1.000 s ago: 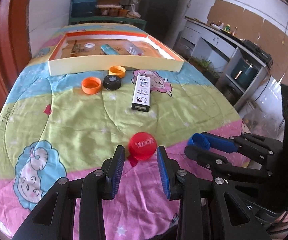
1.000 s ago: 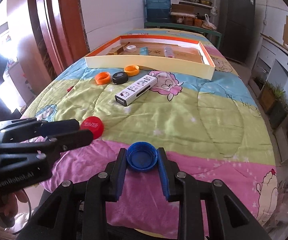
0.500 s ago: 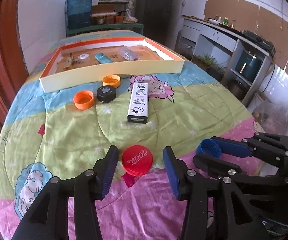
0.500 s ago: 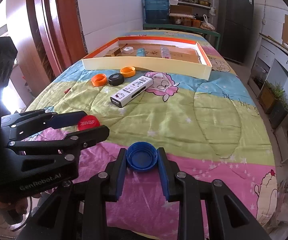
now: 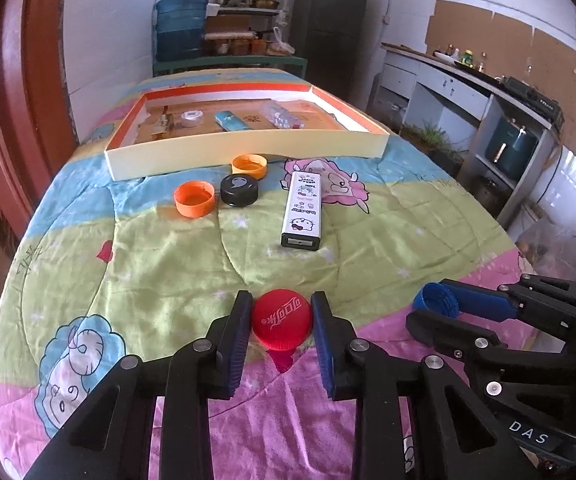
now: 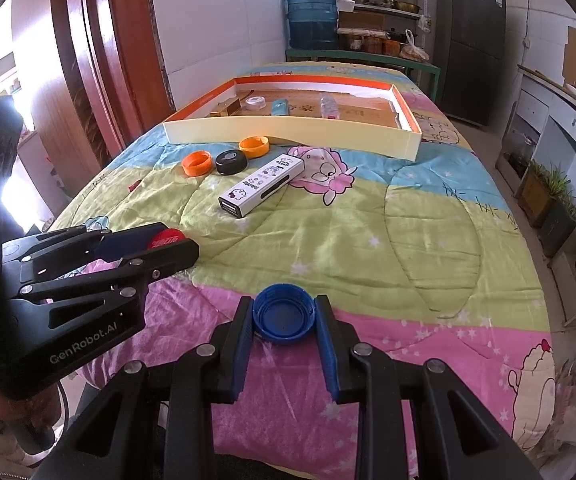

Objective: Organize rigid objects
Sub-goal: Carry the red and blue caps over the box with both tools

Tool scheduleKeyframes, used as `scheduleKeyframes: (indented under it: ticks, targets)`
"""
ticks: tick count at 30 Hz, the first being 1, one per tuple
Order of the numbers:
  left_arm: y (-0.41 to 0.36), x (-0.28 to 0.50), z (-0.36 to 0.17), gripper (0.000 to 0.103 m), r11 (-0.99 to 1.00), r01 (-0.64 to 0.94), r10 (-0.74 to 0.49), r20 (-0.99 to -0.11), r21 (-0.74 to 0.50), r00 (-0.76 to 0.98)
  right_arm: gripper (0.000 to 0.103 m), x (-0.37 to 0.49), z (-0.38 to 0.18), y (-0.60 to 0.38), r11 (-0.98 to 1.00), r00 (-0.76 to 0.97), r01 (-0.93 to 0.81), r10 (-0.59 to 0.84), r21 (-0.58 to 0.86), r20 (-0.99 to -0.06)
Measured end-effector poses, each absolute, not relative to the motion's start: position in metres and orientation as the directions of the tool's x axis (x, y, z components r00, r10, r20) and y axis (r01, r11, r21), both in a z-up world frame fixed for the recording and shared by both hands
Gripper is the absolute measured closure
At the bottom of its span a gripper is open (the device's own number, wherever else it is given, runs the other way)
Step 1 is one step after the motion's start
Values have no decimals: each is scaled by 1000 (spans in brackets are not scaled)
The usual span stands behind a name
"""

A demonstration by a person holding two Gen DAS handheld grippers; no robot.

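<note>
The left gripper (image 5: 281, 320), its jaws having just been closing, is now clamping the red bottle cap (image 5: 281, 325) between its pads, while the right gripper (image 6: 283, 318) is gripping the blue bottle cap (image 6: 283, 317) likewise, readying both for the tray (image 5: 247, 146) ahead.

The red cap (image 5: 281, 319) is glossy plastic with a ribbed skirt; the blue cap (image 6: 283, 316) is matt ribbed plastic. At twelve o'clock, the orange caps (image 5: 194, 198) and black lid (image 5: 239, 189) look like smooth plastic. The quilt (image 5: 167, 272) is soft, stitched printed cloth. The tray (image 5: 247, 146) looks like matt cardboard. Both grippers (image 5: 281, 334) (image 6: 283, 332) are matt black plastic with metal screws and ridged blue pads (image 5: 324, 344).
</note>
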State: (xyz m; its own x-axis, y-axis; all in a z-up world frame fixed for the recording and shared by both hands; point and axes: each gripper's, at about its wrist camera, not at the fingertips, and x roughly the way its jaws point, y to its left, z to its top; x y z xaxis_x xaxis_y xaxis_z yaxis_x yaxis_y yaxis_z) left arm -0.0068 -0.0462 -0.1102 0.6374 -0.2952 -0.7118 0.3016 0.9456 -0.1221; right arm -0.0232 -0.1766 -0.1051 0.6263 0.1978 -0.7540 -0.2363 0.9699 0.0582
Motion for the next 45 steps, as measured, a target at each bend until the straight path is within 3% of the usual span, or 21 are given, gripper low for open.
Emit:
scheduleKeyframes:
  ticks: [29,45]
  targets:
    - [-7,37,-48,72,965,188,-260,-629,-181,733,73,21,-58,-172,958,690,-274,253,79,-678]
    - [-8,84,-29,72,981,103,-187,-652,-165,735,73,63,-41,-174,956,694,-279,265,89,-669]
